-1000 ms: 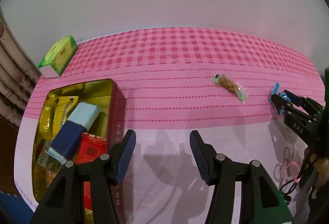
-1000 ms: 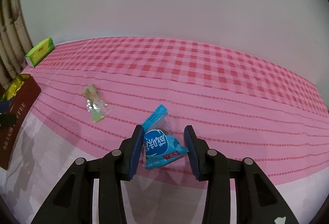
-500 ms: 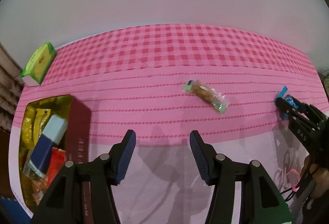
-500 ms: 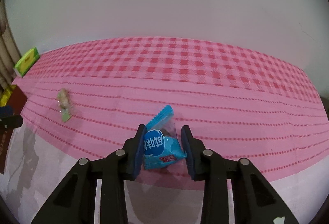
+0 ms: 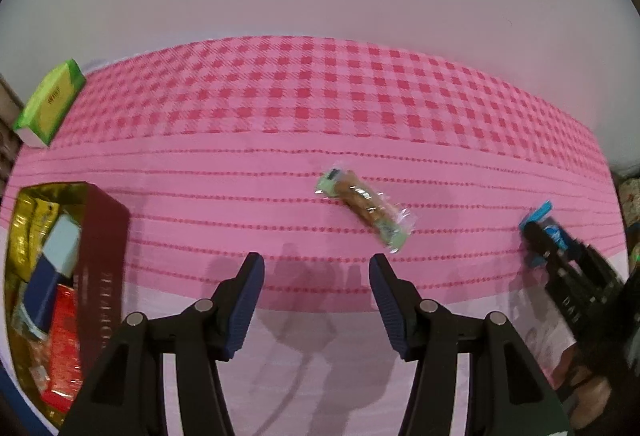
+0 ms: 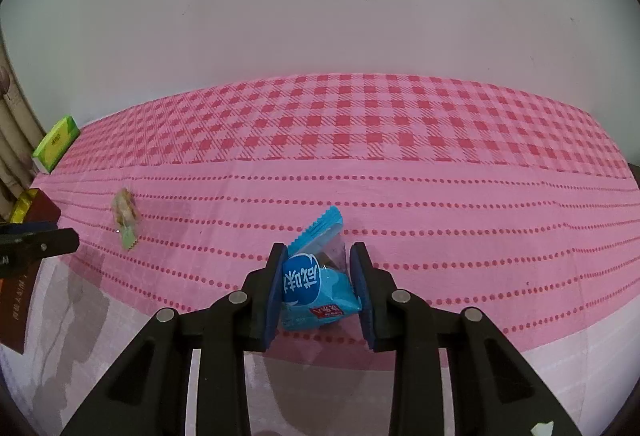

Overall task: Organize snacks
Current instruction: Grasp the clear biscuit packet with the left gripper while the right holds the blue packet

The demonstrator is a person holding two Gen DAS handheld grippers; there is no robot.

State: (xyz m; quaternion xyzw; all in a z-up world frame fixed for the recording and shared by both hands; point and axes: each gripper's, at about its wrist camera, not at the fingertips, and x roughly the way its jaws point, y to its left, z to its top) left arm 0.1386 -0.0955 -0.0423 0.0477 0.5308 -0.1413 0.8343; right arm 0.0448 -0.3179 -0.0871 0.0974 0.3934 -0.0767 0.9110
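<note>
My right gripper [image 6: 316, 268] is clamped on the blue snack packet [image 6: 314, 286]: both pads press its sides, and the wrapper bulges between them. The figure came down to its closed end, so the jaws have just finished closing on it. The packet's crimped top edge pokes up past the fingertips, and its lower end rests on the pink tablecloth [image 6: 440, 195], in the dotted-stripe band close to the front edge.

My left gripper [image 5: 316, 268] stands partly spread with nothing between its fingers. It hangs over the front of the cloth, pointing steeply down. Just beyond its right fingertip lies the clear-wrapped nut bar [image 5: 366, 209], set diagonally with green ends, apart from the pads.

At the left edge of the left wrist view sits the dark red snack box [image 5: 106, 256], open at the top and gold-lined. Inside I see a light blue and navy carton [image 5: 52, 264], a red pack [image 5: 60, 336] and a yellow foil wrapper [image 5: 34, 220]. A green carton [image 5: 50, 103] lies at the far left corner of the cloth, well apart from the box. From there, the right gripper shows at the right with the blue packet in its tips.
</note>
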